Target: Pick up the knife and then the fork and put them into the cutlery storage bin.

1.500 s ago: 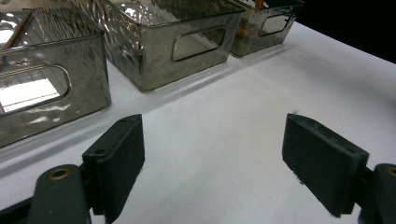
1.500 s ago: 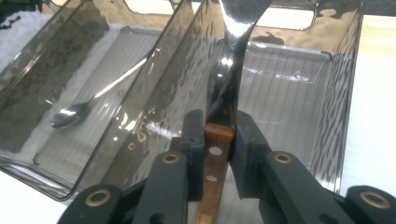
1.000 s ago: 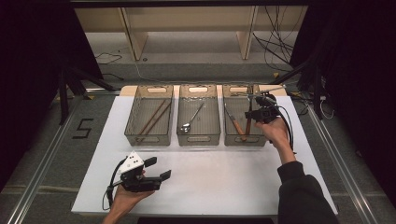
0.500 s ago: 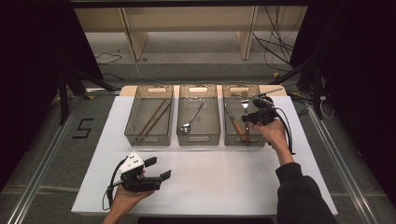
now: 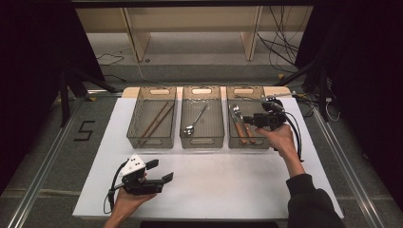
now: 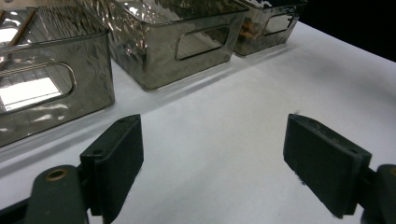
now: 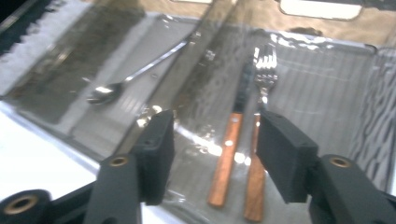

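Three clear bins stand in a row at the back of the white table. In the right bin lie a fork and a knife, both with wooden handles. My right gripper hovers at that bin's right edge. In the right gripper view its jaws have just been opening; the two handles lie in the bin below, with no pad touching them. My left gripper rests low at the front left, open over bare table.
The middle bin holds a metal spoon, and the left bin holds wooden chopsticks. Dark floor, rails and cables surround the table. White table surface stretches between the bins and my hands.
The right gripper's jaws have spread apart over the right bin, and the hand has drifted slightly back toward the person. The left hand and gripper have stayed put.
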`<state>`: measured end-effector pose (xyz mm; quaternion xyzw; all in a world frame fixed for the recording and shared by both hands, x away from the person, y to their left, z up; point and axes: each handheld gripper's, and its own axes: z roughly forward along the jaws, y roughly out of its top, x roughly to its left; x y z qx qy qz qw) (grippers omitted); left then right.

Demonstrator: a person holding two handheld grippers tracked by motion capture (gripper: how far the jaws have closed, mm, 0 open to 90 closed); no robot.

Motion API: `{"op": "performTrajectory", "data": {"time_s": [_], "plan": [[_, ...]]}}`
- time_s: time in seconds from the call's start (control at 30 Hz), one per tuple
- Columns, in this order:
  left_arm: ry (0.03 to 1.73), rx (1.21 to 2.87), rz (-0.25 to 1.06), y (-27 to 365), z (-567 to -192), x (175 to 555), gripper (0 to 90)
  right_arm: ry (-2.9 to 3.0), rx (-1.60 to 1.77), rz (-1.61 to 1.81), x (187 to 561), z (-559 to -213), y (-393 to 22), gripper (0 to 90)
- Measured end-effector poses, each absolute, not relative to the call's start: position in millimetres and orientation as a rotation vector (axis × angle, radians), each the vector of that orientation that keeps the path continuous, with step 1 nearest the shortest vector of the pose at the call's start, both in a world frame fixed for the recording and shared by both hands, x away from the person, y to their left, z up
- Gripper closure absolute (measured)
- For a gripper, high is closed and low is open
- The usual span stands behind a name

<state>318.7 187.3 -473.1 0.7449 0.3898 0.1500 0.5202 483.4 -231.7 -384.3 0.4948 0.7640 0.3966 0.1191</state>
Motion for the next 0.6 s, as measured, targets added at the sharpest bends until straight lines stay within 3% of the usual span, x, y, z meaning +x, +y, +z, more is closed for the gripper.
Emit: {"op": "performTrajectory", "data": {"time_s": [0.2,0.6], "plan": [[0.935,1.778,0.342,186,-473,318,19.7,2.221,1.364,1.27,458,-383,-230,37.6],[0.927,1.775,0.332,186,-474,319,19.7,2.22,1.205,1.415,405,-395,-219,32.7]]}}
